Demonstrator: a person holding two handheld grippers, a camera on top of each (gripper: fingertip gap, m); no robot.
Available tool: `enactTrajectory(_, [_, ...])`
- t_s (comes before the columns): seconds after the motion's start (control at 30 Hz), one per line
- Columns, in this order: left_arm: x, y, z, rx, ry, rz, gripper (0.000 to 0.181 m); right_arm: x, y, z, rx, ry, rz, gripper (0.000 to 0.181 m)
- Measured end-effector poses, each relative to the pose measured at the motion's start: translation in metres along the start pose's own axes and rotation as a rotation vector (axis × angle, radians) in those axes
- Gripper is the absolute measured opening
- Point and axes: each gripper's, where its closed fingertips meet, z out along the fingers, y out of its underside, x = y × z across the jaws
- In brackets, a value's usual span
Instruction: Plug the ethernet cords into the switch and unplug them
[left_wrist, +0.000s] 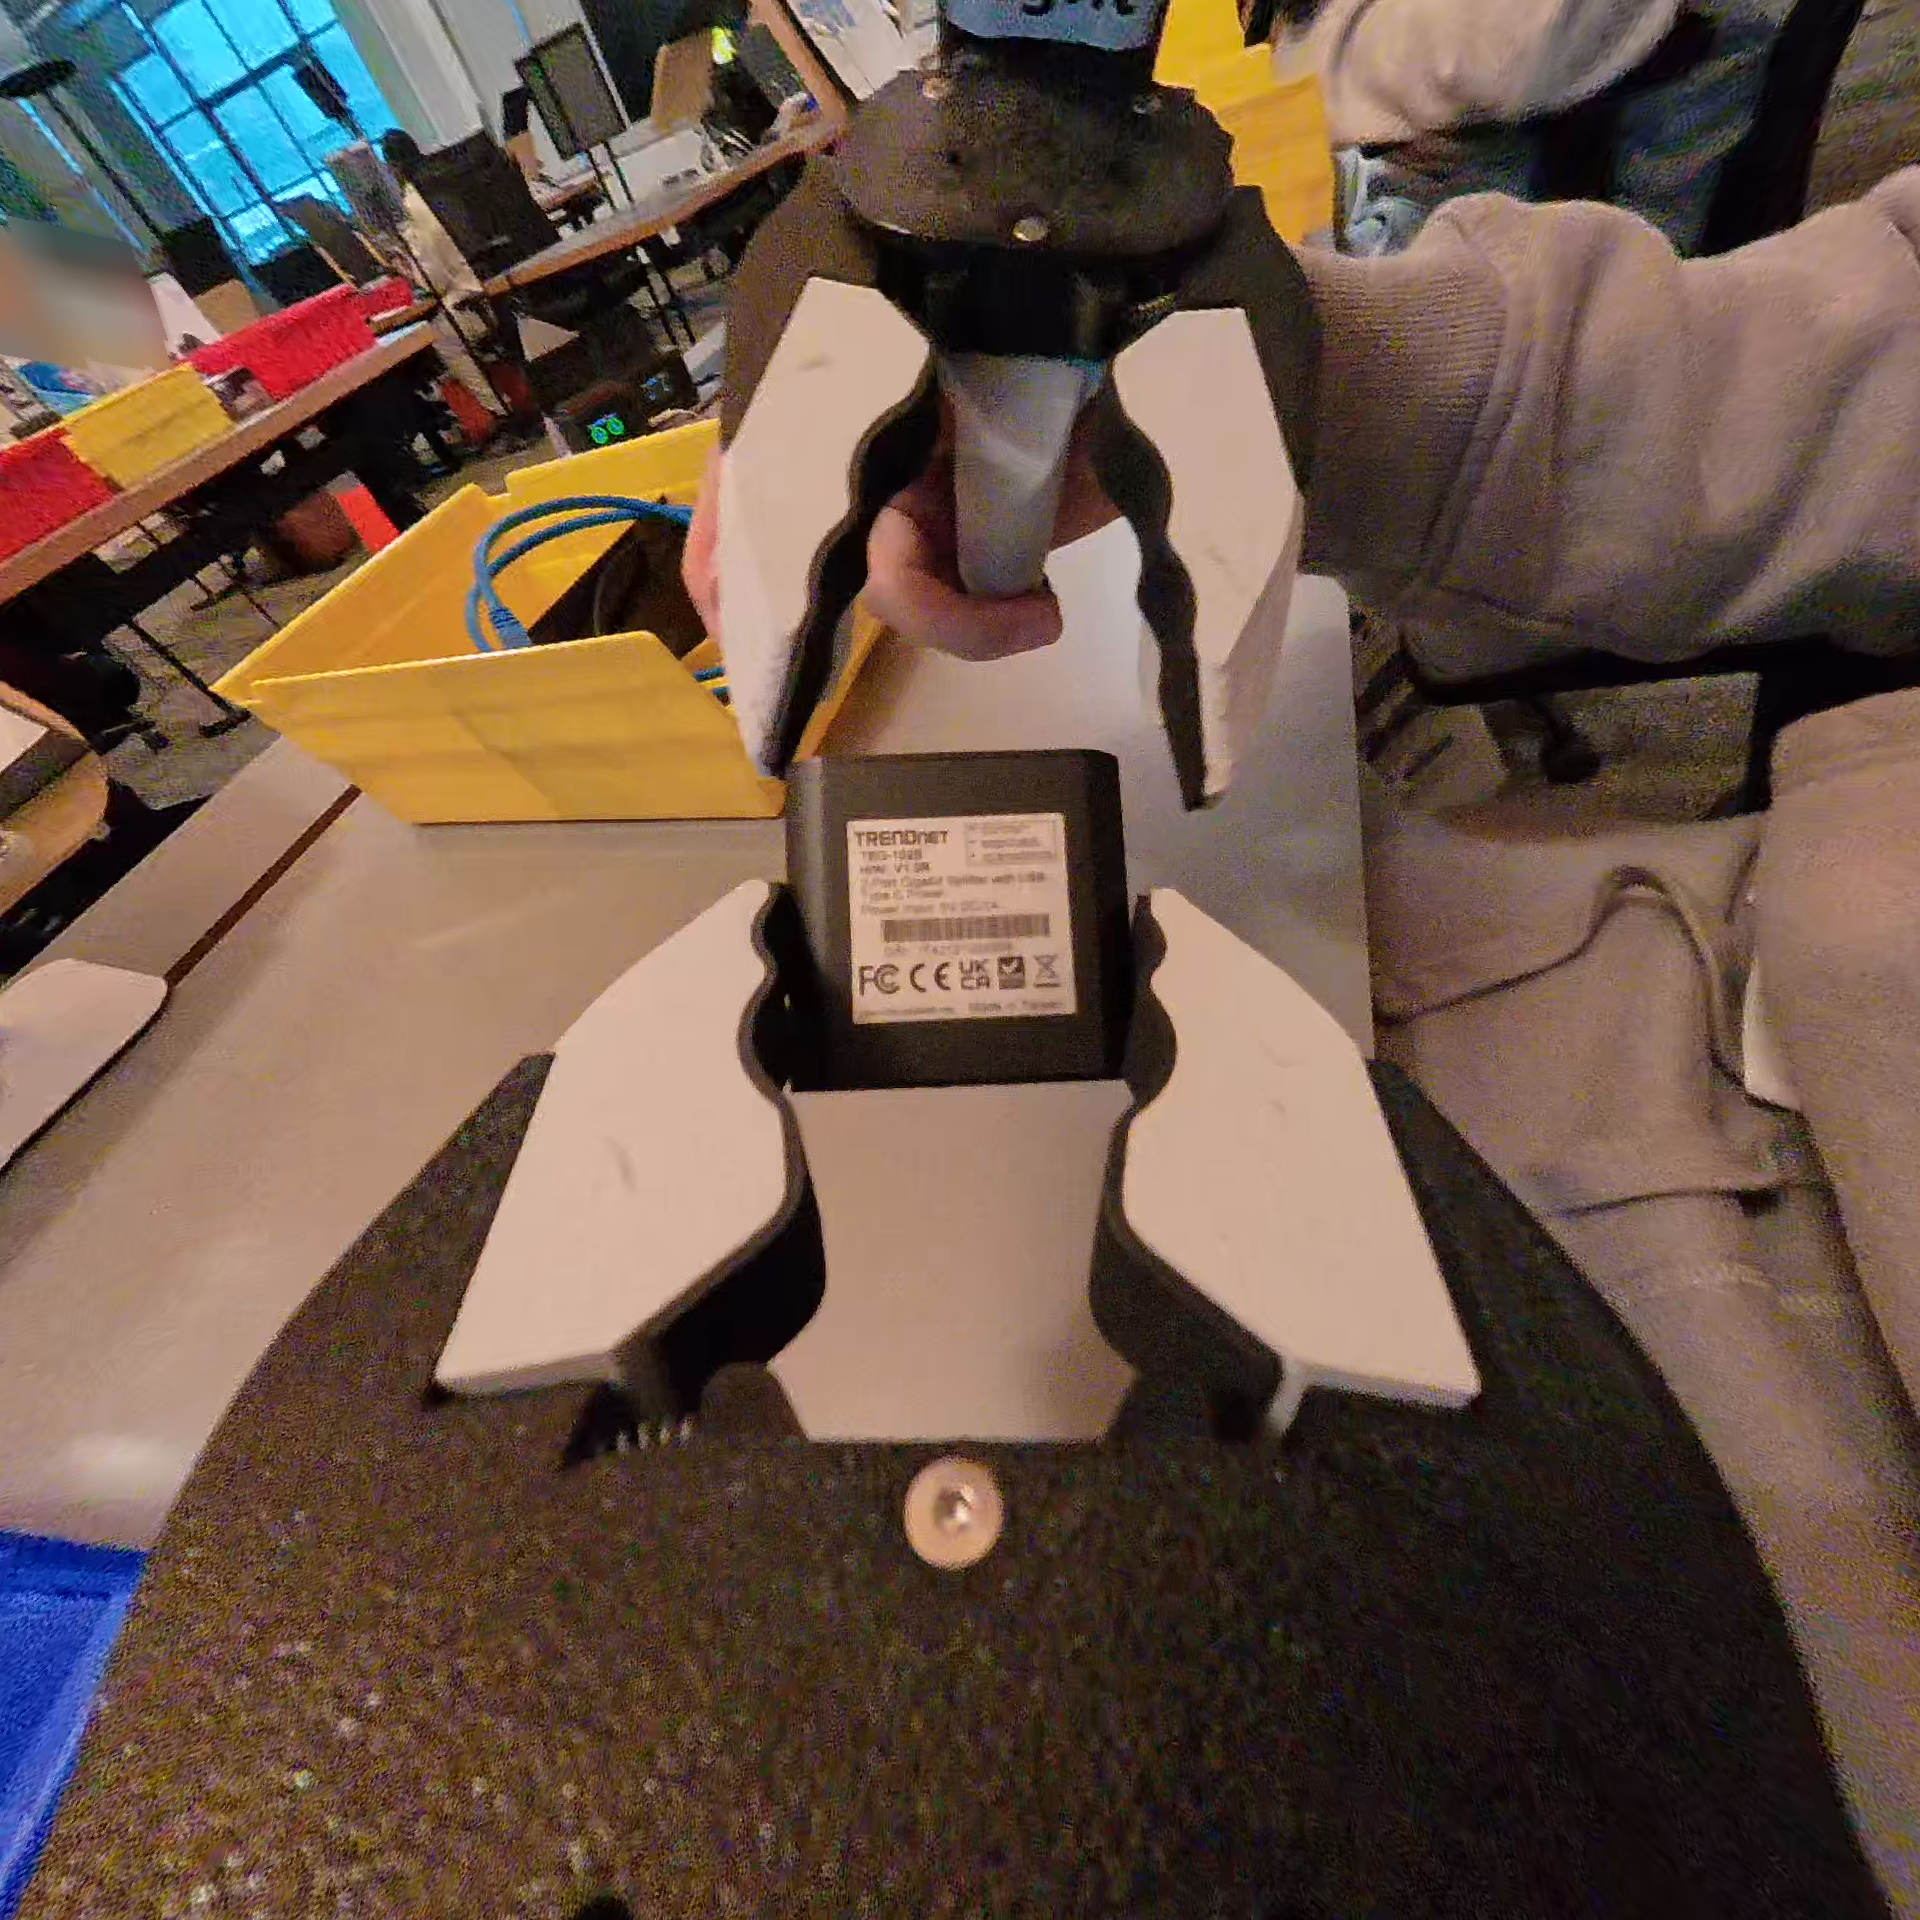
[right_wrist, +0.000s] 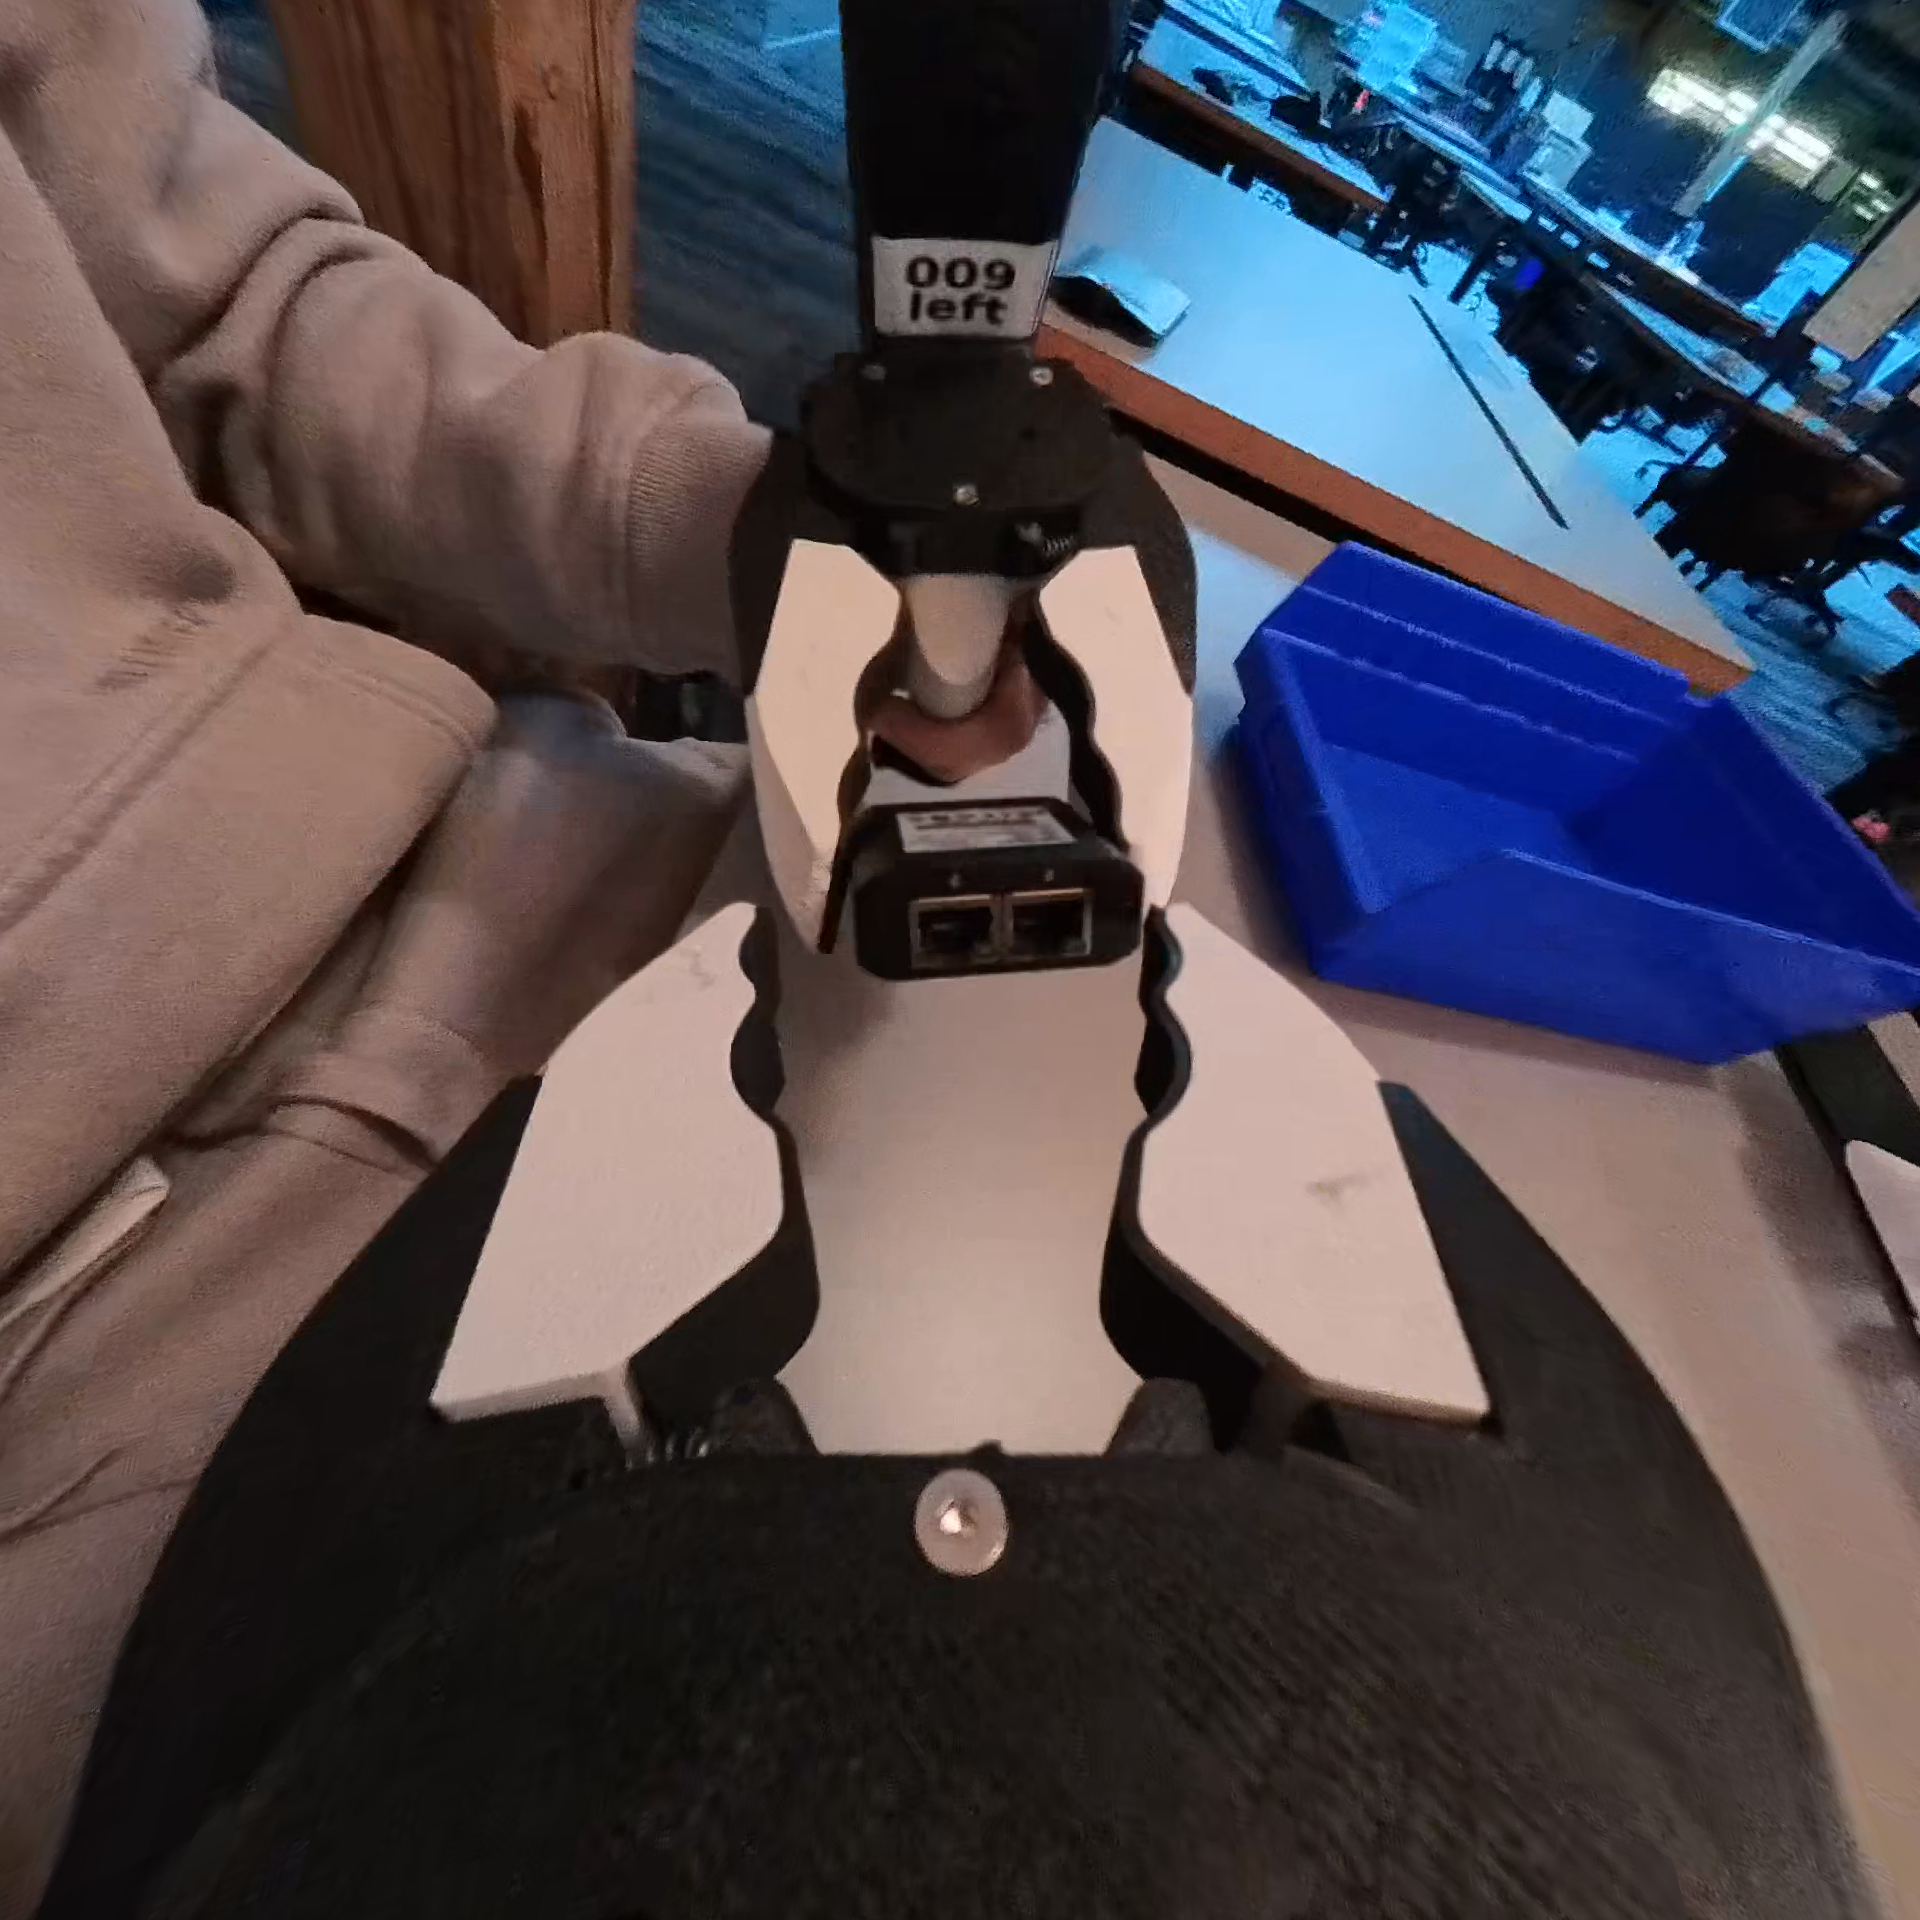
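A small black switch (left_wrist: 956, 935) with a white label on top is held between the fingers of my left gripper (left_wrist: 961, 899), which is shut on its sides. In the right wrist view the switch (right_wrist: 992, 914) faces me with two empty ports, lifted off the table. My right gripper (right_wrist: 956, 914) is open and empty, its tips just short of the switch's port end. It also shows in the left wrist view (left_wrist: 987, 784), pointing at the switch from the far side. Blue ethernet cords (left_wrist: 540, 540) lie coiled in a yellow bin (left_wrist: 499, 727).
The grey table (left_wrist: 364, 1039) carries the yellow bin at the back left. A blue bin (right_wrist: 1558, 831) stands to the right of the grippers. The person's grey sleeves (left_wrist: 1558, 416) and body border the table. Other desks and bins fill the room behind.
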Motion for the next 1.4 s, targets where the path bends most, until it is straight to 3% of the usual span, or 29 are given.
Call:
enactTrajectory(0.33, [0.009,0.001,0.002,-0.020,0.049,0.026,0.061,-0.004,0.004,0.015,-0.046,-0.013,-0.050,0.060])
enactTrajectory(0.4, [0.007,-0.001,0.001,0.008,0.026,0.066,0.061,-0.002,0.003,0.015,-0.051,0.005,-0.069,0.060])
enactTrajectory(0.47, [-0.011,-0.006,-0.004,0.052,-0.113,0.074,0.070,0.008,0.002,0.011,-0.053,0.058,-0.053,0.060])
enactTrajectory(0.53, [-0.023,-0.009,-0.012,0.086,-0.185,0.046,0.075,0.022,0.001,-0.002,-0.059,0.122,-0.052,0.060])
enactTrajectory(0.6, [-0.040,-0.007,-0.022,0.094,-0.263,0.004,0.076,0.059,0.009,-0.030,-0.146,0.310,-0.053,0.059])
enactTrajectory(0.73, [-0.051,0.001,-0.026,0.087,-0.294,-0.052,0.073,0.175,0.046,-0.126,-0.398,0.806,0.019,0.060])
enactTrajectory(0.83, [-0.049,0.009,-0.017,0.053,-0.268,-0.058,0.070,0.246,0.087,-0.185,-0.561,0.994,0.114,0.059])
enactTrajectory(0.93, [-0.045,0.019,-0.007,0.012,-0.234,-0.062,0.069,0.285,0.136,-0.208,-0.692,1.011,0.228,0.060])
enactTrajectory(1.07, [-0.043,0.030,-0.001,-0.023,-0.219,-0.097,0.068,0.307,0.173,-0.215,-0.731,1.016,0.336,0.059])
enactTrajectory(1.2, [-0.043,0.037,0.001,-0.014,-0.208,-0.136,0.068,0.309,0.189,-0.199,-0.720,0.906,0.381,0.058])
enactTrajectory(1.27, [-0.041,0.041,0.003,-0.021,-0.200,-0.153,0.068,0.314,0.188,-0.206,-0.712,0.965,0.347,0.070])
enactTrajectory(1.4, [-0.038,0.050,0.006,-0.051,-0.191,-0.166,0.068,0.301,0.177,-0.212,-0.643,0.985,0.394,0.076])
